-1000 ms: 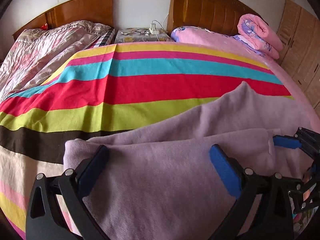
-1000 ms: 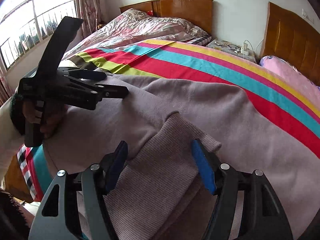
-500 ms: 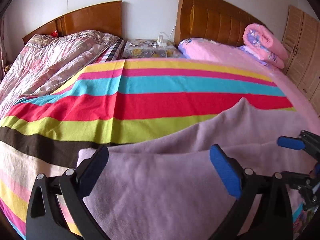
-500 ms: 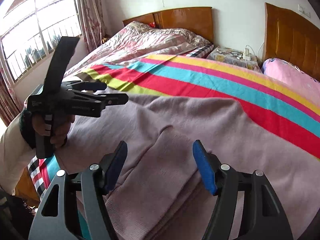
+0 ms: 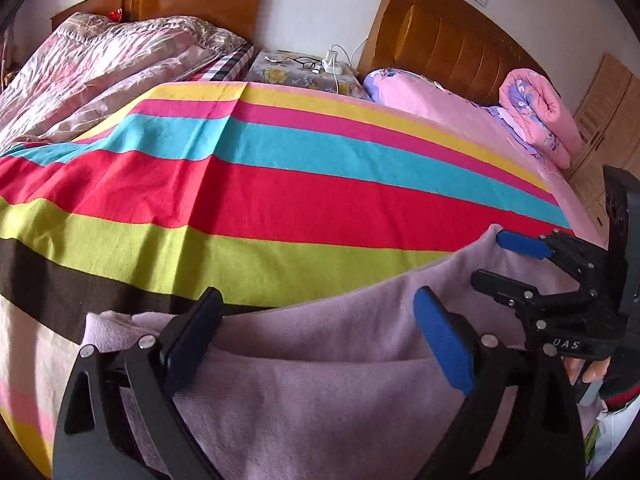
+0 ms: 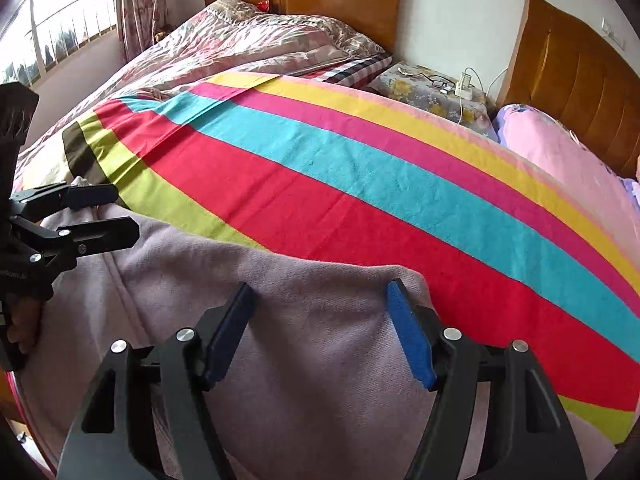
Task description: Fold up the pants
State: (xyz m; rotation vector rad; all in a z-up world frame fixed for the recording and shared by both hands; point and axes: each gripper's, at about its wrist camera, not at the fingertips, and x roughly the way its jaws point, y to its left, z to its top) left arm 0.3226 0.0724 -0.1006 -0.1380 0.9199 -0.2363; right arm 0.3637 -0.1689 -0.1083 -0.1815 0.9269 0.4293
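Lilac fleece pants [image 5: 320, 408] lie along the near edge of the striped bed sheet [image 5: 280, 200], one layer folded over another. My left gripper [image 5: 320, 340] hovers over their left part. Its jaws are closing, still wide apart, with the fabric below them and the pads not pressing on it. In the right wrist view the pants [image 6: 320, 392] spread under my right gripper [image 6: 320, 332], which is open above the right end of the fold. Each gripper also shows in the other's view: the right gripper [image 5: 492, 258] and the left gripper [image 6: 120, 214], each held by a hand.
Beyond the sheet stand a nightstand [image 5: 300, 70] with glasses and a charger, two wooden headboards and a rolled pink quilt [image 5: 536, 120]. A crumpled floral quilt [image 5: 100, 60] covers the left bed. A wardrobe [image 5: 612, 120] is at the right and a window [image 6: 52, 40] at the left.
Both views have pulled back toward the near bed edge, so more striped sheet shows. The ribbed band that lay between the right fingers is gone from there; smooth fabric lies flat below.
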